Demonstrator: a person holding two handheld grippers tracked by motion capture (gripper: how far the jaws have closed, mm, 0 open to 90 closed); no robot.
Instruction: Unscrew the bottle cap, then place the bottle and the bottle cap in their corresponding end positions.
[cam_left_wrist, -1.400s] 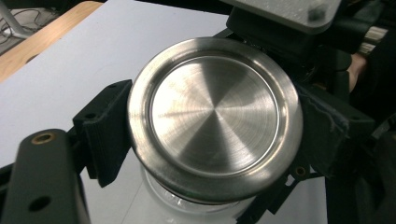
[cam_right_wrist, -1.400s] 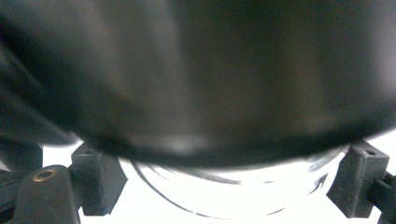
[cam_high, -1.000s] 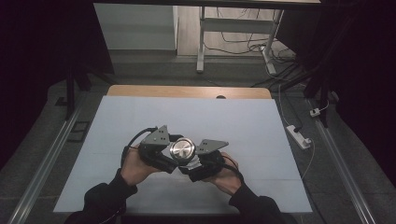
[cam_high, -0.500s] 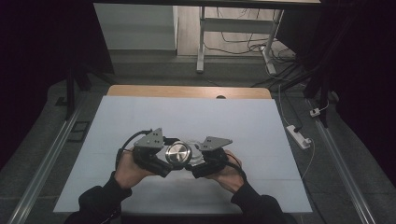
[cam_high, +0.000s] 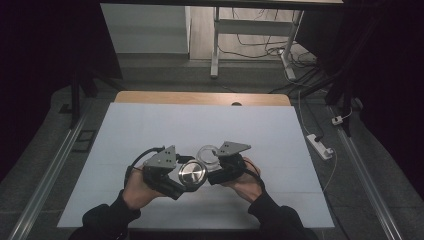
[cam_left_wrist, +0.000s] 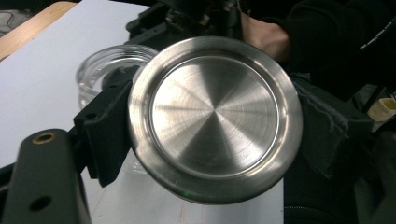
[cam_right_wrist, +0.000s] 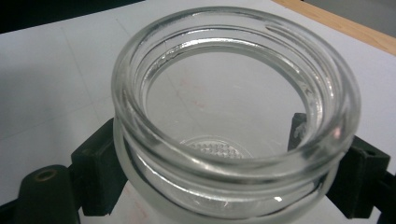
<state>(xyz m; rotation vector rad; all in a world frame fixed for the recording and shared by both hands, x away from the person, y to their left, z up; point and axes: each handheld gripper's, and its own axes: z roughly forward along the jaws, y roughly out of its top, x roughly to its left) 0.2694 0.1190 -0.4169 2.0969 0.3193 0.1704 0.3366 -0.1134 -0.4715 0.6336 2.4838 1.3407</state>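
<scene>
A round brushed-steel lid (cam_left_wrist: 215, 116) is clamped edge to edge in my left gripper (cam_left_wrist: 217, 135), its flat face turned to the camera. My right gripper (cam_right_wrist: 229, 172) is shut on a clear glass jar (cam_right_wrist: 140, 140) with a threaded, open mouth, and its black fingers (cam_right_wrist: 93, 177) press on both sides of the jar. In the high view the lid (cam_high: 192, 172) hangs just in front of and left of the jar (cam_high: 207, 154), above the white table (cam_high: 150, 125). Both grippers, left (cam_high: 187, 179) and right (cam_high: 214, 162), meet near the table's front middle.
The white tabletop has a wooden strip (cam_high: 200, 98) along its far edge. A power strip (cam_high: 320, 145) lies on the floor to the right, and a desk frame (cam_high: 216, 45) stands beyond the table. Metal rails (cam_high: 50, 170) run along both sides.
The lid has drawn slightly toward the person and off the jar, so the jar's open mouth now shows beside it. Both hands stay near the same spot.
</scene>
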